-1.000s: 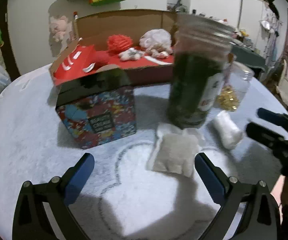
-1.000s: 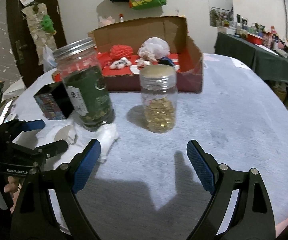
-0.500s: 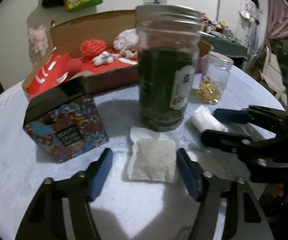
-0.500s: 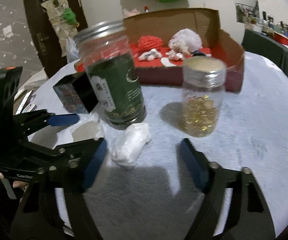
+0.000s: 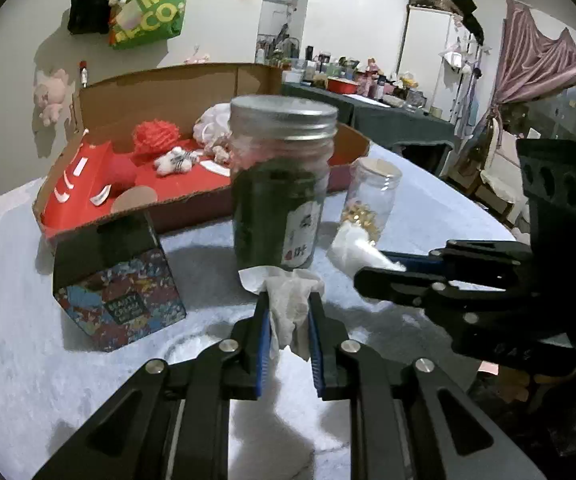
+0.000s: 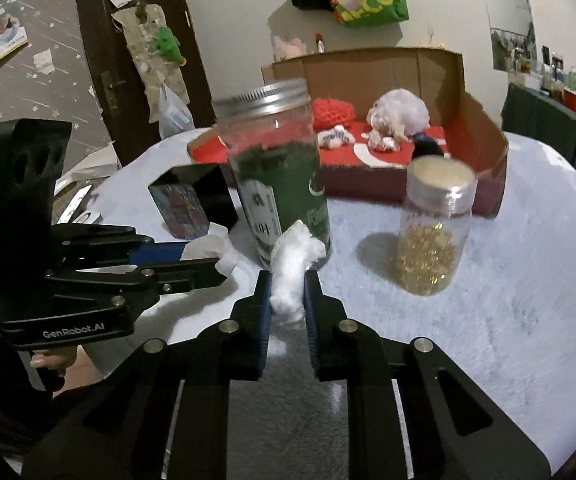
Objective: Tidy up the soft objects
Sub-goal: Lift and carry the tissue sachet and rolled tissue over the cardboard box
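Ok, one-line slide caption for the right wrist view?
Right gripper shut on a white cotton wad before the green jar; left gripper pinches a tissue.

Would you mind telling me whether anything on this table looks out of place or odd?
Nothing is spilled or damaged. Both jars, the dark-filled jar and the small jar of golden beads, stand upright and capped. The only loose soft items, a crumpled tissue and a white wad, are each clamped in jaws.
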Available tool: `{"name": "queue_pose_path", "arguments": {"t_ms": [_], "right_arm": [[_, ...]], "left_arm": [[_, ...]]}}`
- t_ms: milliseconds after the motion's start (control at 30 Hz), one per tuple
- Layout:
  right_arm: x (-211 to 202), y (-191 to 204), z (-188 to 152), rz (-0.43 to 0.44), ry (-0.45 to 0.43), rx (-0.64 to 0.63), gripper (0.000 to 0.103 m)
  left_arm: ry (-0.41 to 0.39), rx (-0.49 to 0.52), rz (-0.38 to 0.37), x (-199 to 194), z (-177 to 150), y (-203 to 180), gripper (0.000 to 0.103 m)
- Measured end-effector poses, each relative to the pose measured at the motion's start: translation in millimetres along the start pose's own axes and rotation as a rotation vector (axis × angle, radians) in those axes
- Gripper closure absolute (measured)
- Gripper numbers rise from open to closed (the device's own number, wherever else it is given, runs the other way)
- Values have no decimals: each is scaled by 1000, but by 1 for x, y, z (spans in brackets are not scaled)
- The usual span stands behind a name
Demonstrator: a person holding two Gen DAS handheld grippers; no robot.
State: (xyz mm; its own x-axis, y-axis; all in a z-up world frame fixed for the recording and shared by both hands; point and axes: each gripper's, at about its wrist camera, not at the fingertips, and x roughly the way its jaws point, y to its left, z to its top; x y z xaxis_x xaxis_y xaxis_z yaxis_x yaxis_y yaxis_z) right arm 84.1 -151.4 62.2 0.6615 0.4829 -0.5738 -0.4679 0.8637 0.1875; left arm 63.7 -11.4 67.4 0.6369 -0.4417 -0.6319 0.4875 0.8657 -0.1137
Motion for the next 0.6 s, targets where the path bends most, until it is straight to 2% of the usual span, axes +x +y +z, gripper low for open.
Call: {"name": "queue_pose_path", "arguments": {"t_ms": [600], "right_arm": [[0,0,0,5,6,2,88]], "left_arm": [[4,-9,-1,2,-1,2,85]]}}
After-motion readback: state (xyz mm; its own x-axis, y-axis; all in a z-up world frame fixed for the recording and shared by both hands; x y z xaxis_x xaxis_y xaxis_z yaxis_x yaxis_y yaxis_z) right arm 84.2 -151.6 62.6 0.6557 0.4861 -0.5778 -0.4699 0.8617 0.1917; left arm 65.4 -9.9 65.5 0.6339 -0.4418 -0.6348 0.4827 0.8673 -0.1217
